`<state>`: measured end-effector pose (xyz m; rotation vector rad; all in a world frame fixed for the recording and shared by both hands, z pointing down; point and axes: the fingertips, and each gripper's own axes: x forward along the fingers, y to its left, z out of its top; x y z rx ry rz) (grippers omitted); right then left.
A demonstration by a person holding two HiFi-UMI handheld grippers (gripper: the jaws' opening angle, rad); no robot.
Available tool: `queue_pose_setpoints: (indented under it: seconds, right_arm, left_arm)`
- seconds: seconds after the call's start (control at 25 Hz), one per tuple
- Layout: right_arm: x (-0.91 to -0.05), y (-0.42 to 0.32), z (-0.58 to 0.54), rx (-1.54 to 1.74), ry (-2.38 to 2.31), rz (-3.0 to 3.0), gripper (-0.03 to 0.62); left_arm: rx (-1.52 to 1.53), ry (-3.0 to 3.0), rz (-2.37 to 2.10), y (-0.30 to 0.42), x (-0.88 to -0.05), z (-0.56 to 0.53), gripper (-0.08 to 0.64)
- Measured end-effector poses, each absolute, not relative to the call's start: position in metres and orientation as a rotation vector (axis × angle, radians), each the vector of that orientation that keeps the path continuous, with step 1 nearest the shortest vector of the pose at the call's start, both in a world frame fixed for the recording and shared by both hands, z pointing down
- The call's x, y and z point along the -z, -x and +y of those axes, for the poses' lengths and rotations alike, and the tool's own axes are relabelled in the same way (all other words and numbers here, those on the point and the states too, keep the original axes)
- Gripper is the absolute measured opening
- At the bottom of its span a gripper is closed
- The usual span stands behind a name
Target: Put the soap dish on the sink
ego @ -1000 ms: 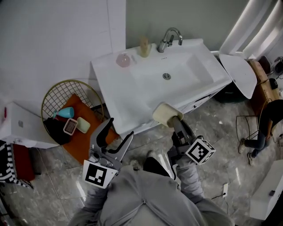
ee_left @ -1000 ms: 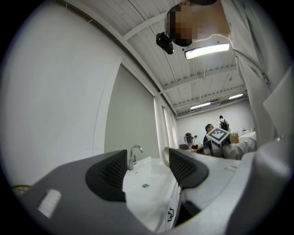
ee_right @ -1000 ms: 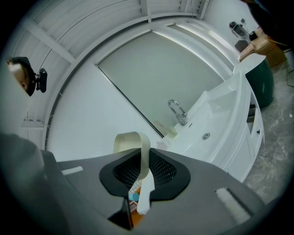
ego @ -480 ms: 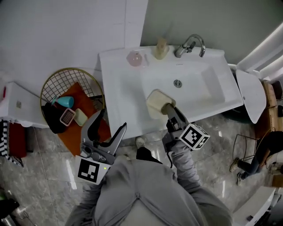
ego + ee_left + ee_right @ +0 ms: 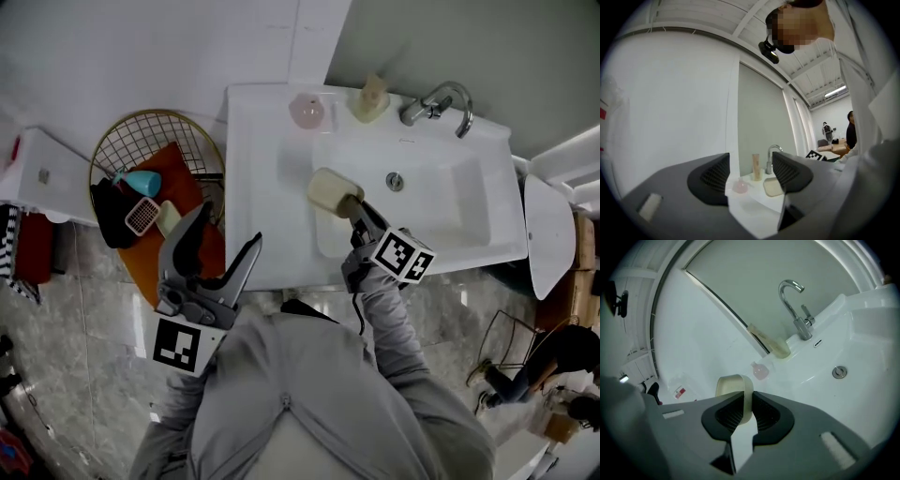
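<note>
The cream soap dish [image 5: 330, 191] is held in the air over the left part of the white sink [image 5: 272, 234], near the basin's left rim. My right gripper [image 5: 352, 212] is shut on its edge; in the right gripper view the dish [image 5: 736, 390] stands on edge between the jaws of the right gripper [image 5: 744, 412]. My left gripper [image 5: 217, 249] hovers open and empty at the sink's front left corner. In the left gripper view the left gripper [image 5: 750, 177] frames the sink top and the dish [image 5: 772, 187].
A chrome faucet [image 5: 437, 103], a beige bottle [image 5: 371, 97] and a pink round item [image 5: 307, 111] line the sink's back edge. The drain [image 5: 395, 181] sits mid-basin. A wire basket [image 5: 155, 192] with small items stands on the floor to the left.
The right gripper has carried the soap dish from in front of the sink's edge up over the sink's left side. The left gripper stayed open, low at the front left.
</note>
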<state>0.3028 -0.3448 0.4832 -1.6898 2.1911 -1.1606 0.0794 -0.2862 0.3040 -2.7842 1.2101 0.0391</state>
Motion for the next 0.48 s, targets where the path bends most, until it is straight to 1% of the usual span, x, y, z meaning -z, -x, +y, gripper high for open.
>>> queue_pose_setpoints:
  seconds: [0.48]
  right_arm:
    - [-0.565, -0.283, -0.373, 1.492, 1.633, 2.336, 0.044]
  left_arm:
    - [-0.005, 2.728, 1.356, -0.067, -0.307, -0.301, 0.313]
